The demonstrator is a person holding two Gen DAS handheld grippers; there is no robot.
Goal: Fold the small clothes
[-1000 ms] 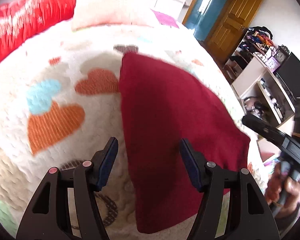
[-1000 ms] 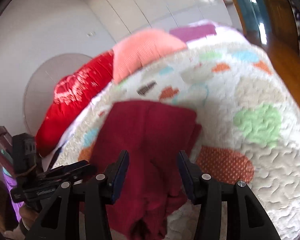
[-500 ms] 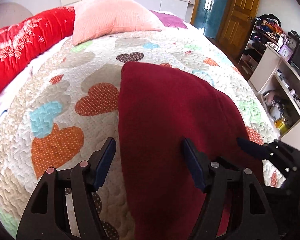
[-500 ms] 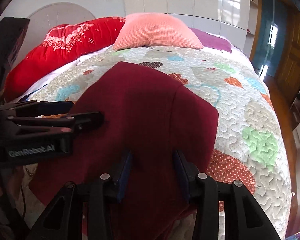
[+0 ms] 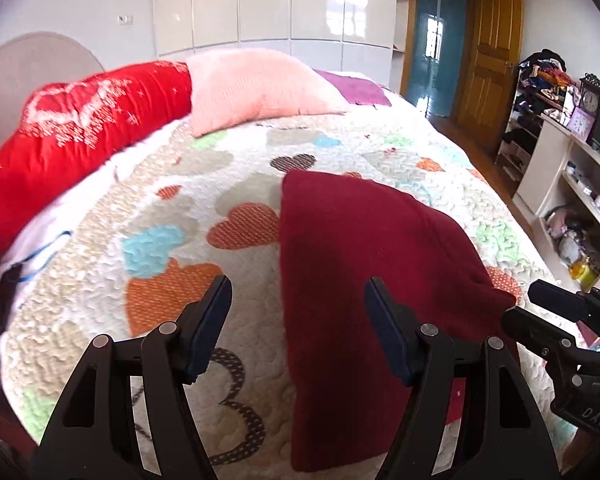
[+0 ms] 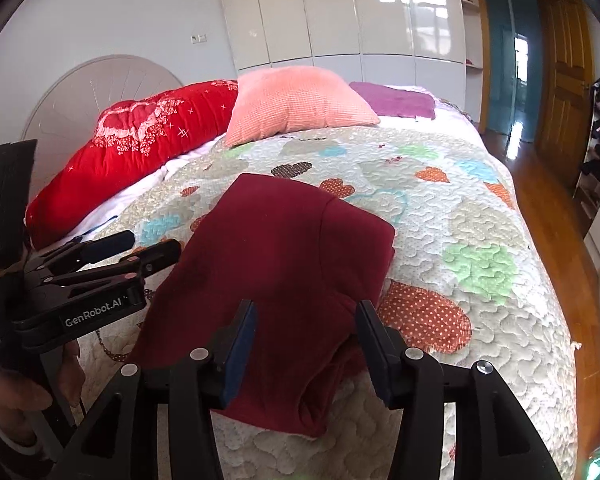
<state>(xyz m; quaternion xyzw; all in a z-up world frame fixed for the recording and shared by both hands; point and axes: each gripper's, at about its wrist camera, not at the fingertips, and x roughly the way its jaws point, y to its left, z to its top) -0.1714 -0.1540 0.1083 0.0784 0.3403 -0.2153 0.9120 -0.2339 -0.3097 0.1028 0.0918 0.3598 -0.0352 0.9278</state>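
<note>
A dark red garment [image 5: 364, 280] lies folded on the heart-patterned quilt [image 5: 172, 216]; it also shows in the right wrist view [image 6: 284, 248]. My left gripper [image 5: 298, 320] is open and empty, held above the garment's left edge near the bed's front. My right gripper [image 6: 306, 336] is open and empty, above the garment's near end. The right gripper shows in the left wrist view [image 5: 560, 320], the left gripper in the right wrist view [image 6: 116, 256]; neither touches the cloth.
A red bolster [image 6: 140, 152], a pink pillow [image 6: 296, 104] and a purple cloth [image 6: 396, 104] lie at the head of the bed. White wardrobes stand behind. A wooden floor, doors and cluttered shelves [image 5: 560, 152] are to the right.
Both grippers have pulled back and risen from the garment, so more of the bed and room shows. The garment lies where it was.
</note>
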